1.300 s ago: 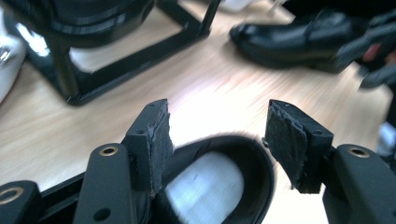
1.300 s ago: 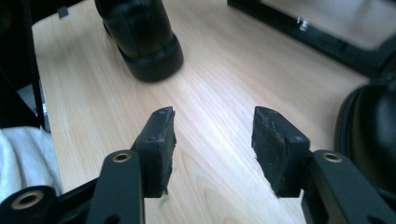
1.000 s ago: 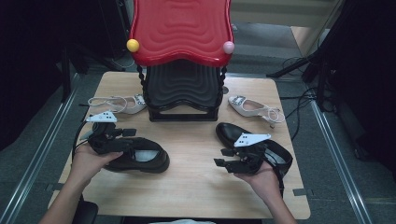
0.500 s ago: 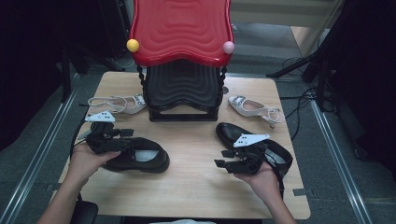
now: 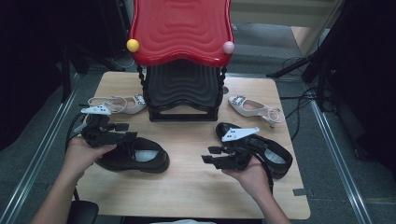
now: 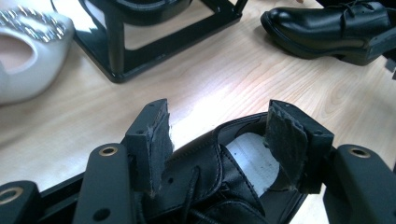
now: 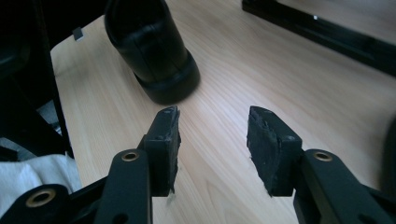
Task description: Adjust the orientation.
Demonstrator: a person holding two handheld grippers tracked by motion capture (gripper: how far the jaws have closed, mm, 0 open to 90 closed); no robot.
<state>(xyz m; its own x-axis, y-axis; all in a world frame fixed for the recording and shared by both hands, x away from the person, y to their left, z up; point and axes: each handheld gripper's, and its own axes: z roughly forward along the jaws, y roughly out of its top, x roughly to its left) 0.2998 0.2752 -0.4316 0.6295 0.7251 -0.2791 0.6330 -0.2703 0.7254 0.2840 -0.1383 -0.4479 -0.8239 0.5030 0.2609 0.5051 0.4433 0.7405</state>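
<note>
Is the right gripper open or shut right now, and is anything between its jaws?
Open. The right gripper has a wide gap between its pads, with bare table showing through; its jaws have just been closing slightly, nothing between them.

Overhead and two low cameras share the table (image 5: 187,186).

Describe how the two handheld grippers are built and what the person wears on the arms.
Both the left gripper and the right gripper are black, boxy frames with two flat jaws faced in rough dark pads, brass-coloured screw eyelets behind them, and a pale grey three-cornered plate on top. A black cable trails from the left one. The forearms are bare, no sleeves.
</note>
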